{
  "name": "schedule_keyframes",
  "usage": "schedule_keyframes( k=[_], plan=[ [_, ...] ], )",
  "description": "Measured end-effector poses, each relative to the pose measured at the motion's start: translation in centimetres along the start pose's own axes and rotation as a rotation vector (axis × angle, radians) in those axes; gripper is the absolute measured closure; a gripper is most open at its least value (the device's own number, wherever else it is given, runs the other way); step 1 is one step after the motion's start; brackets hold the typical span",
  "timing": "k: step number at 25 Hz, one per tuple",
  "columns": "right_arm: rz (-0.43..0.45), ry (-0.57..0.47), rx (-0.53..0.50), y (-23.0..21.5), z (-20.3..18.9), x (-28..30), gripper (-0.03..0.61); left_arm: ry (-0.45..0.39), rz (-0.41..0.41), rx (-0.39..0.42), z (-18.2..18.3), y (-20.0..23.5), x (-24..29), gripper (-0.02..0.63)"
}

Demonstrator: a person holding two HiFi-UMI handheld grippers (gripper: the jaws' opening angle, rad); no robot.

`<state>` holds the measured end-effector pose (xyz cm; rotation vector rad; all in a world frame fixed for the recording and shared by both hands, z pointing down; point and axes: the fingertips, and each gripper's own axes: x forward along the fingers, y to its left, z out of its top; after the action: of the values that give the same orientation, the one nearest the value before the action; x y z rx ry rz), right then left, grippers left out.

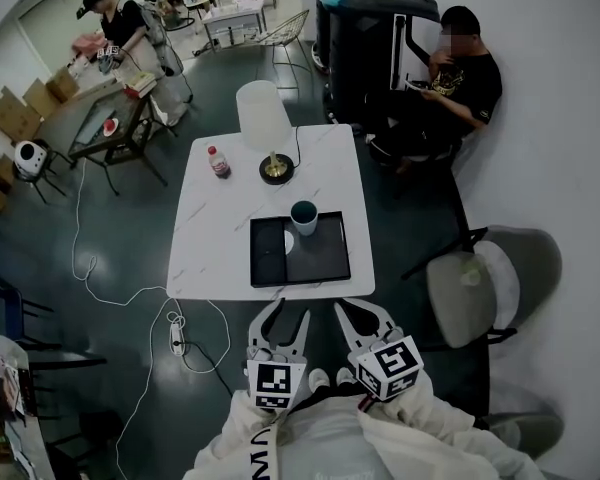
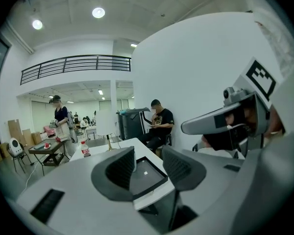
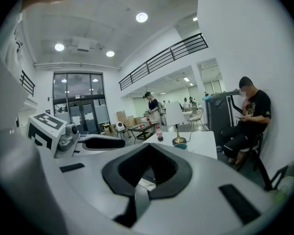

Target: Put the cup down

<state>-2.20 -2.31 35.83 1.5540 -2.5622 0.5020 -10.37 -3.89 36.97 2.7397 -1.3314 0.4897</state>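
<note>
Two fingers [image 2: 120, 173] on the left gripper [image 2: 148, 165] stand partly apart with nothing between them; through the gap only the black tray [image 2: 147, 176] shows. The right gripper's [image 3: 148, 151] fingers [image 3: 176, 173] meet at their tips, closed on nothing.

In the head view, the left gripper [image 1: 288, 313] and right gripper [image 1: 360, 313] hover side by side just off the near edge of the white bench [image 1: 210, 238], above the person's lap and well apart from the cup.

The cup [image 1: 303, 216], dark teal, stands upright at the far edge of the tray [image 1: 325, 258], roughly midway along that edge. Nothing touches it. The tray lies against the near edge of the bench, toward its right corner. Farther back, a white-shaded lamp [image 1: 261, 118] and a small bottle [image 1: 218, 161] stand near the far edge.

Judging from this, the cup seems to be set down already and the task looks complete, or nearly so. The next move probably calls for little more than keeping both grippers clear of the tray. If the cup belonged elsewhere, one gripper would need to open wide and reach across the tray to it.
</note>
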Motion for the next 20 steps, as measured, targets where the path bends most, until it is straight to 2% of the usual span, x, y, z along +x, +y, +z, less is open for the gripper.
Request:
schedule_keyframes(
  k=[12, 20],
  plan=[
    [0.016, -0.049, -0.008, -1.4, 1.9, -1.8, 0.574, -0.031, 0.010, 0.016, 1.8, -1.9, -0.2, 0.522],
    [0.020, -0.063, -0.009, -0.7, 2.0, -3.3, 0.574, -0.054, 0.017, 0.035, 2.8, -2.8, -1.0, 0.575]
  ],
)
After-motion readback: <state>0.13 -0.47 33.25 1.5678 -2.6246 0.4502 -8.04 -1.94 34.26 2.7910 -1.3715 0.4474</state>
